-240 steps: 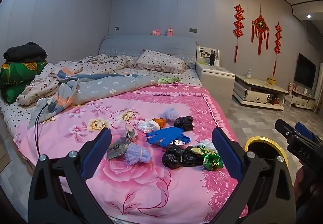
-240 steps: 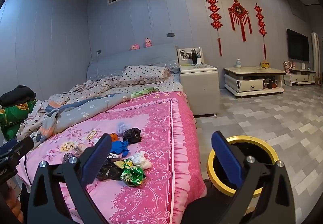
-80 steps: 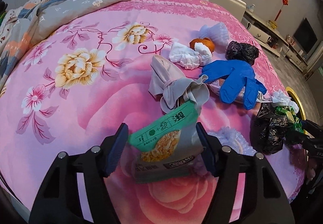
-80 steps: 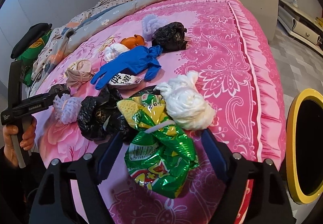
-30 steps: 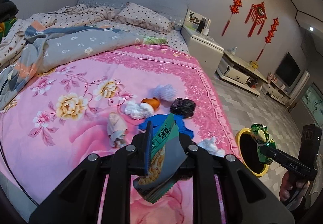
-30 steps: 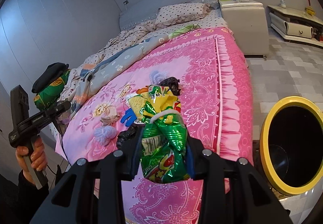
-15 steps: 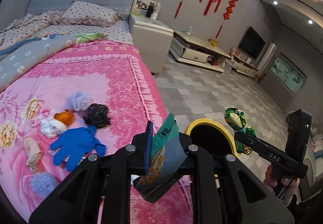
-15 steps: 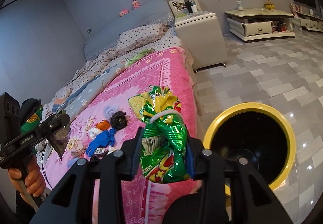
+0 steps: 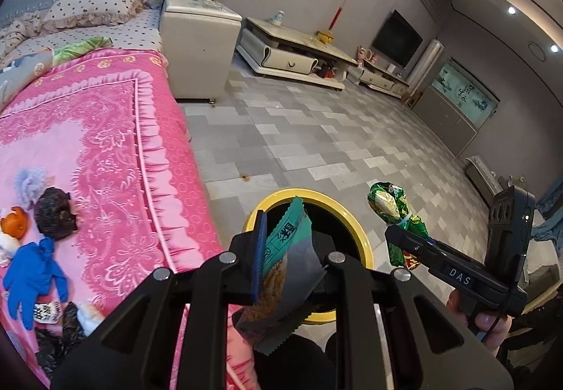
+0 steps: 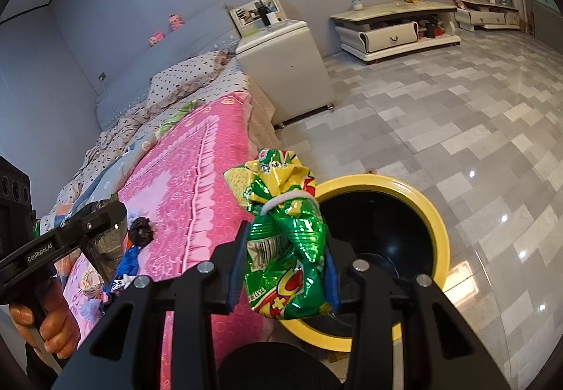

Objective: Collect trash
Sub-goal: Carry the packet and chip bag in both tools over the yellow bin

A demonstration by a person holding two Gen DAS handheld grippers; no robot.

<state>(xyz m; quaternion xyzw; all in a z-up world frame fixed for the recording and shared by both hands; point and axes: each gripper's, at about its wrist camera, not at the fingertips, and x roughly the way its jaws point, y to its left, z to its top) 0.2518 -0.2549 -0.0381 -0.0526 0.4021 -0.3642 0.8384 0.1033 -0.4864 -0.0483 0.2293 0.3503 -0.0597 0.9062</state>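
From my left wrist view, the left tool (image 9: 286,261) pinches a teal snack packet (image 9: 281,270) over the yellow-rimmed bin (image 9: 355,231). From my right wrist view, the right tool (image 10: 283,270) clamps a green crumpled wrapper (image 10: 285,242) beside the bin's rim, next to the pink bed (image 10: 197,186).

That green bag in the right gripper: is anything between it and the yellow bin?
Nothing visible. The green bag, clamped in the right gripper, hangs at the near rim of the bin, whose mouth is open and uncovered.
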